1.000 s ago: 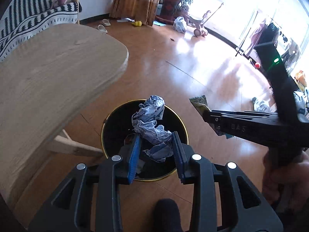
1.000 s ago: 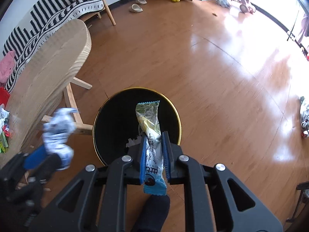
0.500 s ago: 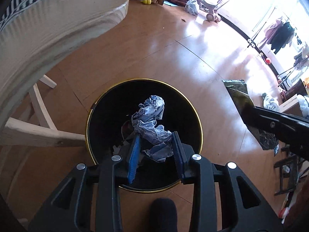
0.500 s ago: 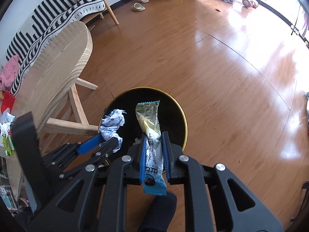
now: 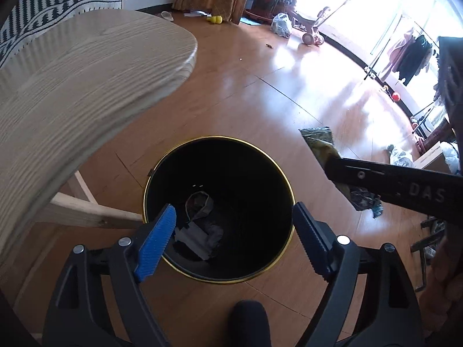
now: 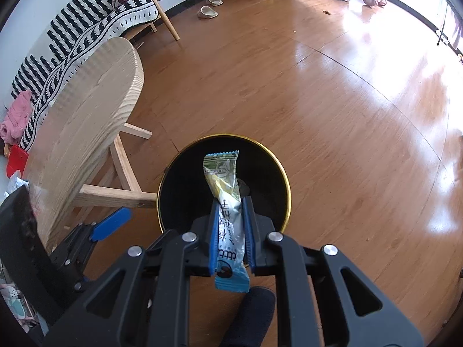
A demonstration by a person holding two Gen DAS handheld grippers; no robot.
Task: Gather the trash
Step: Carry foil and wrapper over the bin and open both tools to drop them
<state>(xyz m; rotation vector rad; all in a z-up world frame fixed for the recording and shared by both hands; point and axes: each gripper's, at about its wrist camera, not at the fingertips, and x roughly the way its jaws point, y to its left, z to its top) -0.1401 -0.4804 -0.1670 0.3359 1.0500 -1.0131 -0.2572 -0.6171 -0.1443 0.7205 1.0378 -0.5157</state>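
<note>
My left gripper (image 5: 233,232) hangs over the mouth of the black bin (image 5: 285,173) with the gold rim, pointing steeply down into it. Its jaws have just been opening and now stand wide, nothing between the blue pads (image 5: 156,238). Below them, at the bottom of the bin, lies the crumpled paper ball (image 5: 199,225) among other dim scraps I cannot make out. My right gripper (image 6: 230,231) is squeezed tight on a snack wrapper (image 6: 224,185): the pads pinch it near its lower part, its blue end sticks out behind them toward me, and its pale green and yellow end reaches forward over the bin's opening. From my left gripper's view the right gripper comes in from the right, level with the bin's rim, and the wrapper's far end shows dark beside the bin. From my right gripper's view, one blue pad of the left gripper shows low on the left, beside the bin. A light wooden table (image 5: 86,72) stands close on the left of both grippers, its leg (image 6: 115,195) reaching the bin's left side. A dark sock toe (image 5: 250,322) shows just under my left gripper, on the wooden floor (image 6: 332,115).
</note>
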